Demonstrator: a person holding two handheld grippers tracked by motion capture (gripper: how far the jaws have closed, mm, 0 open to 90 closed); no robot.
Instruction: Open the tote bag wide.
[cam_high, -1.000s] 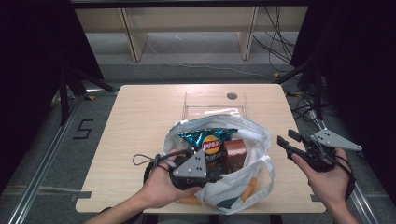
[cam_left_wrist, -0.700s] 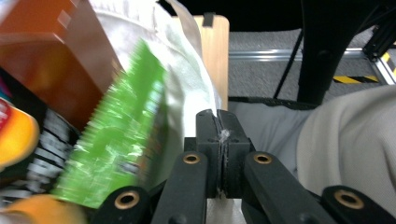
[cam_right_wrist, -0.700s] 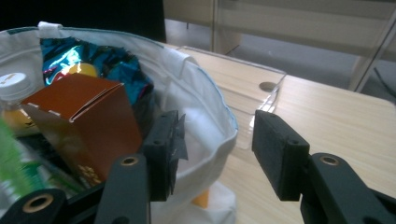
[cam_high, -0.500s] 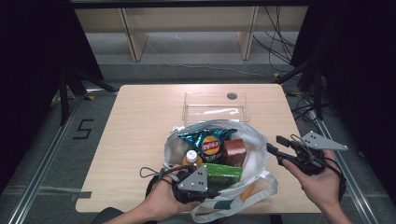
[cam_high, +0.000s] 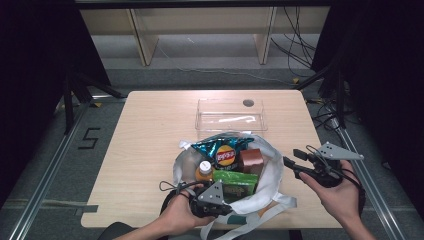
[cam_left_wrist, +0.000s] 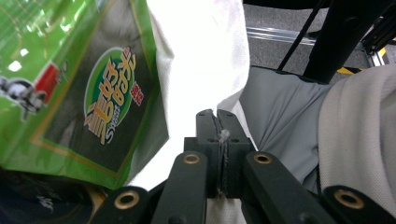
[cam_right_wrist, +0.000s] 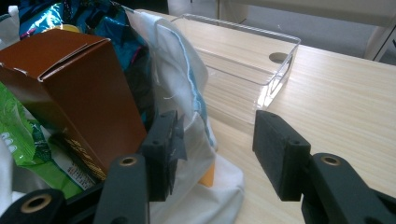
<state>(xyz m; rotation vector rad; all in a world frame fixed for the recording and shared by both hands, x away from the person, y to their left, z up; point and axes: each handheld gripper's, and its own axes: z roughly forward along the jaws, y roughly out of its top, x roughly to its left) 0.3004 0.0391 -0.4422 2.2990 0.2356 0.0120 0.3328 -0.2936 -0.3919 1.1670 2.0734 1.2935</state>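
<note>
A white cloth bag (cam_high: 266, 186) stands open at the table's near edge. In it are a blue chip bag (cam_high: 222, 150), a brown box (cam_high: 250, 160), a green packet (cam_high: 235, 179) and an orange-capped bottle (cam_high: 204, 167). My left gripper (cam_high: 227, 207) is shut on the bag's near rim. In the left gripper view its jaws (cam_left_wrist: 217, 114) meet on white fabric (cam_left_wrist: 201, 56), beside the green packet (cam_left_wrist: 93, 84). My right gripper (cam_high: 291, 156) is open at the bag's right side. In the right gripper view (cam_right_wrist: 217, 135) its left jaw lies against the bag cloth (cam_right_wrist: 187, 84), next to the brown box (cam_right_wrist: 74, 79).
A clear plastic container (cam_high: 230, 115) sits just beyond the bag, also seen past my right jaws (cam_right_wrist: 243, 51). Bare tabletop (cam_high: 150, 130) lies to the left and behind. A round hole (cam_high: 248, 103) marks the far side. The table's near edge is right under my hands.
My left gripper has sunk toward the near edge with the bag rim, widening the bag's mouth and uncovering the green packet. The right gripper has edged left toward the bag.
</note>
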